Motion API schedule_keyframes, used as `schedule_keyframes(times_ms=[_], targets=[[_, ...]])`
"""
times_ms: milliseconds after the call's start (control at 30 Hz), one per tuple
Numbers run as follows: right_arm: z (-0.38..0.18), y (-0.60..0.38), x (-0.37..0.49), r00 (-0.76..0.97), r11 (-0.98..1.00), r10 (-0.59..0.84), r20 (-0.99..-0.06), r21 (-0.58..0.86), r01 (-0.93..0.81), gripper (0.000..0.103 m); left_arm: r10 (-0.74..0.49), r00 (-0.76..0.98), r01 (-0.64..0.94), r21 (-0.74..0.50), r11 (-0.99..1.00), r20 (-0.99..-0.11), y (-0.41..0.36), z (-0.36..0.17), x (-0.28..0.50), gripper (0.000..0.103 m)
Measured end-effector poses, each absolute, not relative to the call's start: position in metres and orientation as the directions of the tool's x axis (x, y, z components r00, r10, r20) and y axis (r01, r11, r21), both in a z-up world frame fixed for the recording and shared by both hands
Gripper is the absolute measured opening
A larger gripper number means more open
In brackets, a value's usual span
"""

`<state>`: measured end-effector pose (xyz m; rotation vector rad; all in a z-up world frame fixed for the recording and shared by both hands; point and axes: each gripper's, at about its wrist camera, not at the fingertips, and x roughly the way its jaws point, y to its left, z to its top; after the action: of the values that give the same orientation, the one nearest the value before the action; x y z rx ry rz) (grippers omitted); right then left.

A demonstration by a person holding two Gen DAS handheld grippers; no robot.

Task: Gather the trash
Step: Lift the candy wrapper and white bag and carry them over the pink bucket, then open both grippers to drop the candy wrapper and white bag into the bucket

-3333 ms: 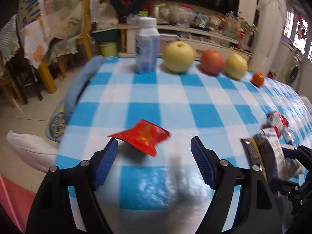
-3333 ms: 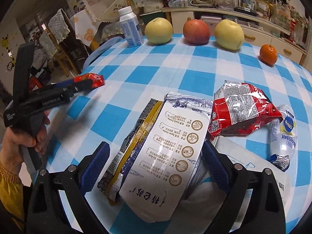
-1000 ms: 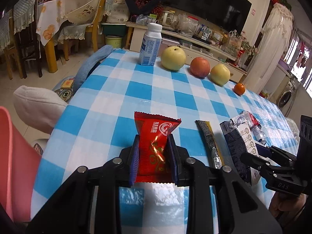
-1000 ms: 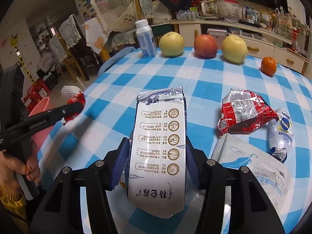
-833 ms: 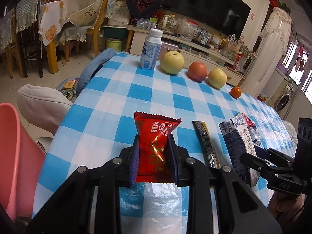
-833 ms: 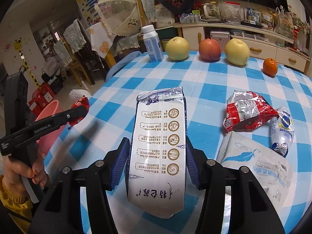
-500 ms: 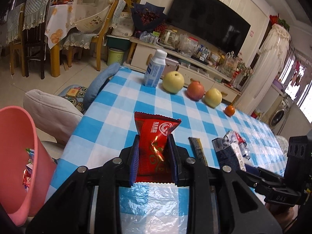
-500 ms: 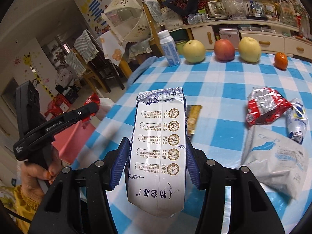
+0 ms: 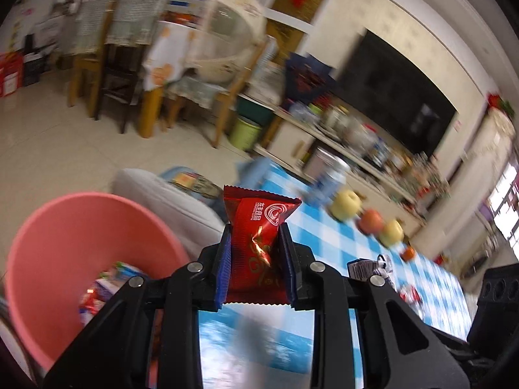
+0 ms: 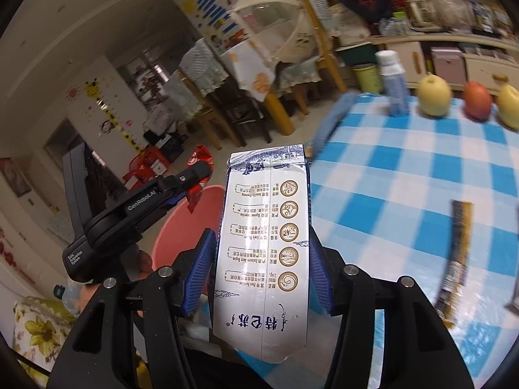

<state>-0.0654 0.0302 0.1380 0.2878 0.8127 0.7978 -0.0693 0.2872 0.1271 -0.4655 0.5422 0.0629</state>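
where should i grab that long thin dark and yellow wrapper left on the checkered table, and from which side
Take the long wrapper across its narrow width near the middle, coming down from above. It lies flat on the checkered table with open cloth on both long edges, so the jaws can straddle it there. Both grippers are full now: the right gripper holds the white pouch, the left gripper the red packet.

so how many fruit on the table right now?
4. In a row at the far edge, seen from the left wrist: yellow fruit nearest the bottle, red fruit, a second yellow one, then a small orange. Blurry; more may be hidden.
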Motion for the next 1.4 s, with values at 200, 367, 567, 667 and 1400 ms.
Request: schedule_keyframes(times_ms=[200, 367, 567, 667, 1400], targets=[[0.154, 0.116, -0.063, 0.355, 0.622, 0.768, -0.534, 0.488, -0.612, 0.056, 0.070, 0.857, -0.327, -0.432, 0.841, -0.511, 0.348, 0.129, -0.088, 0.029], [0.154, 0.177, -0.060, 0.308, 0.585, 0.787, -0.535, 0.487, -0.649, 0.057, 0.145, 0.841, -0.417, -0.452, 0.789, -0.521, 0.389, 0.126, -0.101, 0.029], [0.125, 0.215, -0.049, 0.275, 0.609, 0.767, -0.579, 0.523, -0.596, 0.072, 0.217, 0.796, -0.499, -0.409, 0.764, -0.565, 0.409, 0.123, -0.101, 0.068], [0.116, 0.205, -0.051, 0.306, 0.633, 0.756, -0.579, 0.525, -0.569, 0.080, 0.237, 0.789, -0.513, -0.396, 0.761, -0.567, 0.411, 0.123, -0.100, 0.071], [0.106, 0.073, -0.105, 0.551, 0.820, 0.545, -0.632, 0.262, -0.510, 0.094, 0.132, 0.908, -0.245, -0.249, 0.937, -0.398, 0.296, 0.146, -0.087, 0.087]])
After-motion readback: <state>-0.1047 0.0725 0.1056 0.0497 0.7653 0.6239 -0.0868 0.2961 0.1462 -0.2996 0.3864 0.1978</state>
